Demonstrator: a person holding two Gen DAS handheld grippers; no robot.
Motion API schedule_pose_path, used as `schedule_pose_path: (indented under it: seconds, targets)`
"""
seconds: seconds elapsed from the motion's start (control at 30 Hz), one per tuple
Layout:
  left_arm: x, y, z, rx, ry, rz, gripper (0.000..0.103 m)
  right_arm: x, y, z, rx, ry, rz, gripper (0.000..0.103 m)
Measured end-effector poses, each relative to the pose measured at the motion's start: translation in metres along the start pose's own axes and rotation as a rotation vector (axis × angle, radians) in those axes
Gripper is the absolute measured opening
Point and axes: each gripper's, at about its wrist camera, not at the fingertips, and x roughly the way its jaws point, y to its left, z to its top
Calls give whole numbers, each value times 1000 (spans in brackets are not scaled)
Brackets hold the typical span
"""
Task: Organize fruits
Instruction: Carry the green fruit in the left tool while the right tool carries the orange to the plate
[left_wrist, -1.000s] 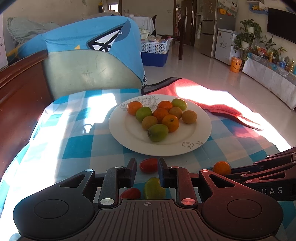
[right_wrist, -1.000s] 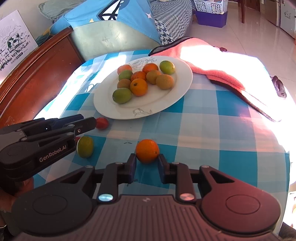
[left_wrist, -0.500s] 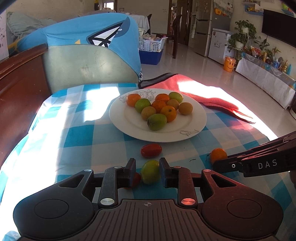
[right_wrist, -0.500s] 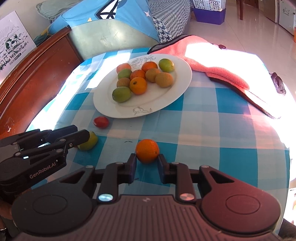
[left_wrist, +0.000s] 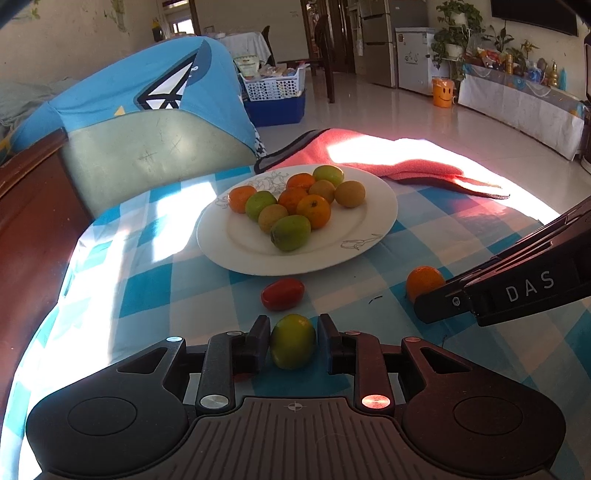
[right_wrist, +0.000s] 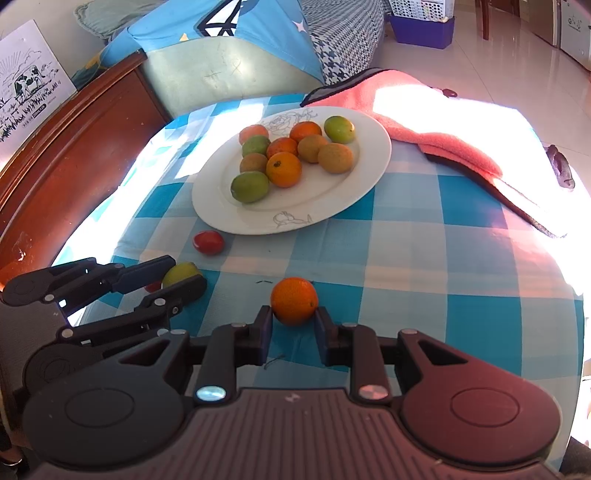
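A: Left hand-held gripper (left_wrist: 292, 341) spread, green fruit (left_wrist: 293, 340) sitting between the fingers, a gap showing either side. Not pinched yet.

B: Right one?

A: Right hand-held gripper (right_wrist: 293, 325) also spread, orange (right_wrist: 294, 301) at its fingertips on the table (right_wrist: 406, 258). Plate (right_wrist: 362, 177) lies straight ahead of both, beyond the red fruit (left_wrist: 282, 294). Both held low, level.

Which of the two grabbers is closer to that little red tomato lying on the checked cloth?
Left. The left gripper sits just short of the red tomato, its fingers around a green fruit. The right gripper is farther off to the side, around an orange.
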Motion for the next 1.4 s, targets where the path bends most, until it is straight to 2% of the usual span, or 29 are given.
schedule_pose_path:
  seconds: [0.2,0.33,0.5,0.73,0.87,1.03,1.4]
  targets:
    - [-9,6,10,-67,-42,6,24,-6,-1,5,5,-22,18,24]
    - [-17,15,23,-149,-74,-17,24,-12,0,14,-3,-51,43,15]
    - [-11,21,27,-182,-52,7,24,-5,-8,16,50,-21,46,15]
    - [-8,23,23,-194,-40,13,24,-3,-16,16,109,-40,62,20]
    - [-10,22,25,-200,-47,14,24,2,-11,19,75,-58,56,30]
    - [-7,26,27,-232,-36,25,24,16,-8,20,44,-41,9,30]
    - [-5,26,31,-253,-31,34,24,21,-5,23,20,-80,-4,29]
